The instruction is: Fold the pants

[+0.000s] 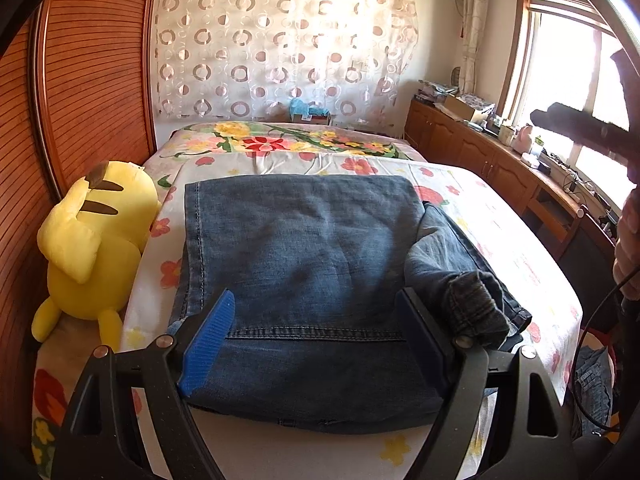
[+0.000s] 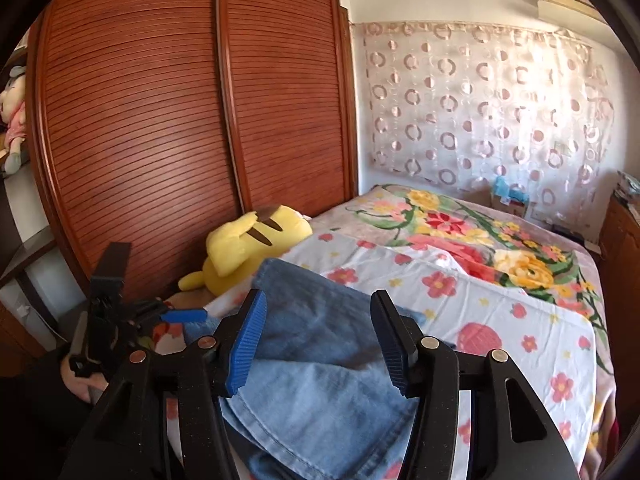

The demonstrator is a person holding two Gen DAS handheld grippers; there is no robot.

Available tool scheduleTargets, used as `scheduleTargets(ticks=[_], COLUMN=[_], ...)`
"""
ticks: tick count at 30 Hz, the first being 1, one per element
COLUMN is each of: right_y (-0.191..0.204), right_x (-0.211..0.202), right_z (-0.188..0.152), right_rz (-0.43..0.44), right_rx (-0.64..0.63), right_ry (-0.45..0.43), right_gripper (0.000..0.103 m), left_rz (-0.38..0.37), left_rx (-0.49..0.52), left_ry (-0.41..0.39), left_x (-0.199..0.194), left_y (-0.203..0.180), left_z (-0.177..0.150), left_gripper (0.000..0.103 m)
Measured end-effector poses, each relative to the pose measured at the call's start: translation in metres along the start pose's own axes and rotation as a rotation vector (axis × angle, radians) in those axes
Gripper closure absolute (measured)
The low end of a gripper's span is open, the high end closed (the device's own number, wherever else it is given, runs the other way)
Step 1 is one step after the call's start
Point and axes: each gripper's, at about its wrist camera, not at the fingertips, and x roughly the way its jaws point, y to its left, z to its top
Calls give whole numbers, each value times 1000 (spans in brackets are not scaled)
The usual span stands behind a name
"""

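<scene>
1. We see an open cardboard box (image 1: 466, 107) on the wooden cabinet far ahead-right of our left gripper (image 1: 316, 336); its contents are too small to tell.
2. The pants (image 1: 304, 248) – blue denim, folded into a soft rectangle with stitched seams – lie on the flowered bedsheet (image 1: 508, 240), directly under both grippers.
3. Our left gripper's jaws stand wide over the denim, pads clear of it.
4. Our right gripper (image 2: 320, 340) hangs parted above the cloth – ribbed blue pads gripping nothing.
5. A yellow plush toy (image 1: 96, 248) lies left of the left gripper.
</scene>
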Motion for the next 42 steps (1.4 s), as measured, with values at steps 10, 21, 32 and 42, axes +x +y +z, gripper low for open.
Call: scheduleTargets(ticks=[10,21,32,42], right_y=[-12,-16,-3,-4], right_x=[7,30,50,38], right_z=[-48,-92,-93,-45], right_rz=[-51,-36,67,60], right_rx=[105,223,274,228], right_ry=[102,240,296,142], right_gripper=[47,47,73,90], left_rz=[22,60,7,-7], left_rx=[4,-25,65,104], left_ry=[-14,15,79,93], left_x=[-10,-12,0,7], left_y=[9,29,6,-3], left_z=[-4,-20,-54,-55], left_gripper=[20,20,20,20])
